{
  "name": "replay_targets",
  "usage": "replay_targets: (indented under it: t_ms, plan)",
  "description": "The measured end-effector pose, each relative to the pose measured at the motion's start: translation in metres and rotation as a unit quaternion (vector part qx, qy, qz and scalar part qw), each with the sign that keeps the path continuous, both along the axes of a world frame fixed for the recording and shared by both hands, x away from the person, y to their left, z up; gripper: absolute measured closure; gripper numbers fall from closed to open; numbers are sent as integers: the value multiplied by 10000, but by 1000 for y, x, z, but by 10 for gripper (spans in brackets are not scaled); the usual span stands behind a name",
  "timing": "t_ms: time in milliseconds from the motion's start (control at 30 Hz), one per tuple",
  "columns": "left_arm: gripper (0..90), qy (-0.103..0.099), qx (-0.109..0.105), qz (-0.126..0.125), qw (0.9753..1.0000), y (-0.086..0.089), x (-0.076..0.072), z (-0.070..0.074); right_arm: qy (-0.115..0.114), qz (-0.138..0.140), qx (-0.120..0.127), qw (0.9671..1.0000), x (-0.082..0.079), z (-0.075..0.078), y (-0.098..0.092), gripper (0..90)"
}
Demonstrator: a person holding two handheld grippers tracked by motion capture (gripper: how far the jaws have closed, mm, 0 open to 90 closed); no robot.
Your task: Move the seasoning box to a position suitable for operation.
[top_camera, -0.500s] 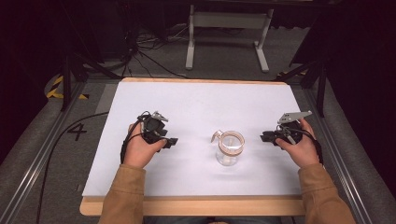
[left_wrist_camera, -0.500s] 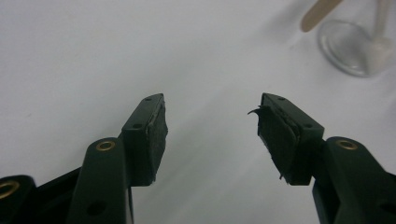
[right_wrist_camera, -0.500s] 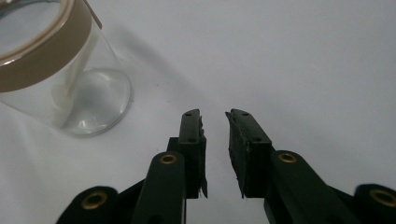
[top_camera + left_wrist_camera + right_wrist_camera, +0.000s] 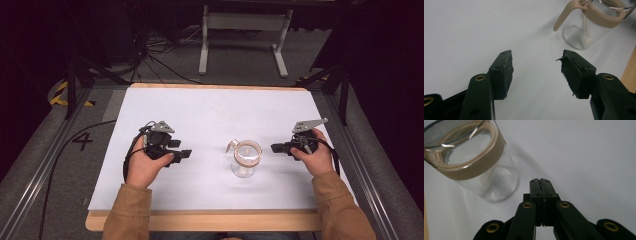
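From above: rested low on the white counter [image 4: 210, 110], left claw [image 4: 184, 154] and right claw [image 4: 276, 148] aimed inward at the clear glass jar with tan band [image 4: 246, 159] between them. Left gripper view: spread apart, empty. Right gripper view: pressed together, empty, beside the jar.

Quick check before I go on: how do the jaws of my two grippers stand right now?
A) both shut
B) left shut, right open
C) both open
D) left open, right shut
D: the left gripper shows a wide gap between its jaws, while the right gripper has its jaws pressed together, empty, beside the glass jar.
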State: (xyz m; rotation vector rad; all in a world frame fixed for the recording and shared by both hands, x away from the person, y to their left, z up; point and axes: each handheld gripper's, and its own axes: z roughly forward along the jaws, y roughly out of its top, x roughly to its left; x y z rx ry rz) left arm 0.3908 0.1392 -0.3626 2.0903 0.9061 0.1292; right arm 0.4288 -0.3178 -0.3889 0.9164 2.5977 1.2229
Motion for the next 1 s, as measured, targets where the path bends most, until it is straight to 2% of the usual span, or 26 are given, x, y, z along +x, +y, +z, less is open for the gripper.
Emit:
replay_targets:
  t_ms: [133,367,467,633,800,933,1000]
  plan:
    - [424,-24,-37,103,9999,7,-6,3,-155,143,33,9998,3,-1,6,900]
    - [411,-31,47,127,9999,5,-8,1,-158,229,134,9995,6,-8,16,900]
    - [399,-91,78,135,9998,4,-8,1,-193,161,23,9997,7,-12,23,900]
    - [389,-79,65,178,9998,3,-7,1,-310,271,-255,9988,7,-18,33,900]
    - [383,-66,135,118,9998,0,-7,-1,-246,467,-250,9983,7,-23,40,900]
    - [381,-43,142,125,9998,-1,-7,-2,-216,635,-155,9976,6,-25,44,900]
    - [380,-55,145,119,9998,-1,-6,-2,-227,640,-192,9975,5,-25,46,900]
